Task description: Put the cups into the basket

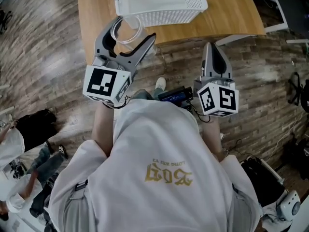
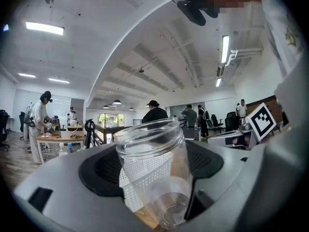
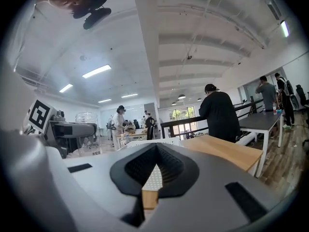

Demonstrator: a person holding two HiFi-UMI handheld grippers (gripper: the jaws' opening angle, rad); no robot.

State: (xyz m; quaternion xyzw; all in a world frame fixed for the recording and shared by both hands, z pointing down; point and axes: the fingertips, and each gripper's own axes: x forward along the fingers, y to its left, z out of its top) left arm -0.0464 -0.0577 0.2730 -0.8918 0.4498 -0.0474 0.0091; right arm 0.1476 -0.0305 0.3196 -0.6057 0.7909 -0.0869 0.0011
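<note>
Cup (image 1: pixel 126 30): clear plastic, clamped between the jaws of the left gripper (image 1: pixel 135 28), which hold it by its side wall. The head view shows the cup over the near edge of the wooden table (image 1: pixel 231 8), just in front of the white perforated basket (image 1: pixel 164 17) and outside it.

The left gripper view adds detail that the head view lacks. The cup (image 2: pixel 154 168) fills the gap between the two dark pads (image 2: pixel 99 170). Its rim is toward the top of the frame, its base is at the bottom, and the basket mesh shows through its wall.

Right gripper (image 1: pixel 215 45): jaws pressed together with nothing between them. It is held beside the left gripper, short of the table edge. The right gripper view confirms this: the pads (image 3: pixel 140 166) meet at the tip. Only a sliver of basket (image 3: pixel 153 180) and table (image 3: pixel 222 151) shows beyond them.
</note>
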